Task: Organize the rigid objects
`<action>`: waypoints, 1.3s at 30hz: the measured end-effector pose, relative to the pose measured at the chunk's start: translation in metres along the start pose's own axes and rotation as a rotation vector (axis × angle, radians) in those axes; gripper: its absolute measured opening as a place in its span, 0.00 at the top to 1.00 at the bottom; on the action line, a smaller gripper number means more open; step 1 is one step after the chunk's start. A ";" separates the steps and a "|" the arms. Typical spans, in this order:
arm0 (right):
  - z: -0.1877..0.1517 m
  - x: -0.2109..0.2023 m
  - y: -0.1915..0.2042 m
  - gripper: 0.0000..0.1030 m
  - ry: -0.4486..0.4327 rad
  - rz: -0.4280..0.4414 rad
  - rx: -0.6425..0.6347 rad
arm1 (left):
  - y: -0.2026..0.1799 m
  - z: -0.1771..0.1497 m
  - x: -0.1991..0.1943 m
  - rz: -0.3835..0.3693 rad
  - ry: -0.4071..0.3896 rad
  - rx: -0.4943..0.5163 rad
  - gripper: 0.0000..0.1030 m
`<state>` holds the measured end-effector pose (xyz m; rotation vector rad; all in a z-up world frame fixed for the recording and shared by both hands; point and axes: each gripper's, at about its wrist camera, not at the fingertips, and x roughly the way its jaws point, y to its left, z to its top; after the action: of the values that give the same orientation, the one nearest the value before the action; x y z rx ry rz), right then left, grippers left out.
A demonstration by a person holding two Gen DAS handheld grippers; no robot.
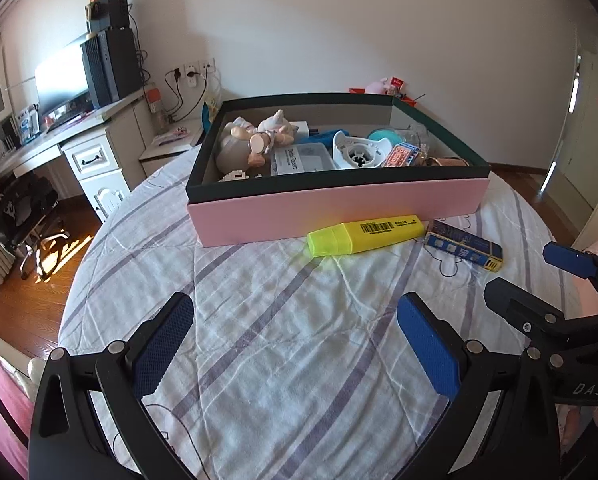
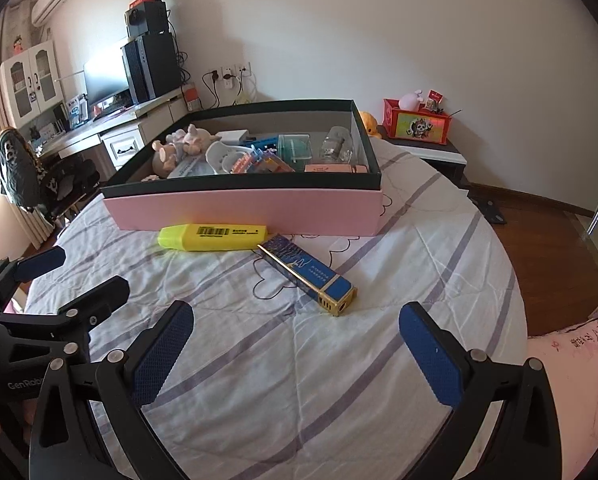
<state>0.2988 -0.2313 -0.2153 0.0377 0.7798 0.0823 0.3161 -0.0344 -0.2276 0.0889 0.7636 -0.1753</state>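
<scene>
**A:** How do the jaws stand?

**B:** The left gripper [image 1: 295, 344] is spread wide, its blue pads far apart, with nothing between them but striped bedsheet [image 1: 283, 392]. The right gripper [image 2: 295, 346] is just as wide and just as empty. Each one shows at the edge of the other's view, both hovering low over the bed, side by side.

**A:** What lies nearest ahead of them?

**B:** In front of the right gripper, a blue and gold lighter [image 2: 307, 273] lies flat on the sheet, angled, its gold end toward the camera. Just beyond it a yellow highlighter [image 2: 213, 237] lies lengthwise along the front wall of the box, cap to the left. The lighter's far end sits right by the highlighter's right end; whether they touch I cannot tell.

**A:** And the box?

**B:** A shallow open box [image 1: 339, 208], pink outer front, dark green rim, resting on the bed. Inside: a pink plush toy [image 1: 259, 136] at the left, a clear plastic case [image 1: 303, 158] beside it, a white plastic part [image 1: 359, 152], a small orange block piece [image 1: 399, 155], a teal round container [image 2: 295, 148] and a clear glass jar [image 2: 336, 145] toward the right.

**A:** Further out?

**B:** A desk with a monitor [image 2: 105, 74] and a dark computer tower [image 2: 153, 68] at the left, and a red box [image 2: 417, 125] on a low stand at the right.
</scene>
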 end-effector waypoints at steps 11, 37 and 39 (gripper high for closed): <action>0.031 0.047 0.005 0.02 0.040 0.013 -0.063 | 0.009 0.008 0.021 -0.027 0.037 -0.037 0.00; 0.048 0.078 0.007 0.31 0.089 -0.178 -0.089 | 0.017 0.008 0.028 -0.012 0.059 -0.051 0.00; 0.049 0.083 0.011 0.28 0.110 -0.152 -0.104 | 0.019 0.008 0.028 -0.014 0.059 -0.058 0.00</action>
<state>0.3914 -0.2129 -0.2376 -0.1260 0.8846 -0.0196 0.3451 -0.0204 -0.2411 0.0335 0.8275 -0.1641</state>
